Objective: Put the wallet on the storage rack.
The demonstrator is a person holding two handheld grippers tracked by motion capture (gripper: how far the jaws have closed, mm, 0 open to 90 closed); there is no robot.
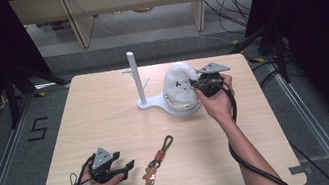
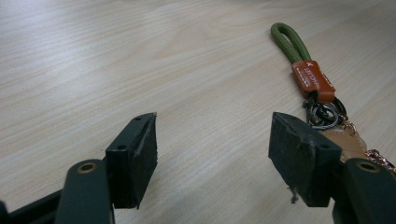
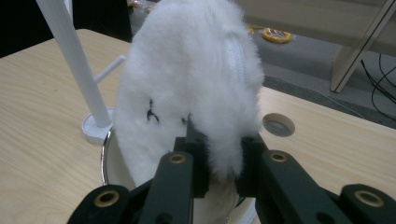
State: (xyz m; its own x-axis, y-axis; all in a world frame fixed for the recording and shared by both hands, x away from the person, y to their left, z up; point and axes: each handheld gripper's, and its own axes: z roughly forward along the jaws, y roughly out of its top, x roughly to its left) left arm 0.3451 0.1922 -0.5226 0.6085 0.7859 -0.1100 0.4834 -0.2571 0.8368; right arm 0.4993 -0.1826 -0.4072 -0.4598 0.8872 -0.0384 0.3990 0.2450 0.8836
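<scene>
The right gripper [image 3: 219, 163] has its jaws pinched on the lower edge of the white fluffy pouch [image 1: 180, 88], which stands upright at the far middle of the surface [image 1: 106, 117], just beside the white stand [image 1: 139, 84] and directly ahead of those jaws. The left gripper [image 2: 212, 154] rests near the front edge, jaws spread and holding nothing. The keychain [image 2: 317, 98] lies just to its right, its long axis running away from the person.

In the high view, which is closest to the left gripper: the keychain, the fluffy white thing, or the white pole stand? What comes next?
From the left gripper:
1. The keychain with the green cord loop and orange tag, just to its right at the table's near side.
2. The white plastic stand with the upright pole, farther back, mid-table.
3. The fluffy white plush pouch, back right, clamped in the right gripper's jaws.
</scene>
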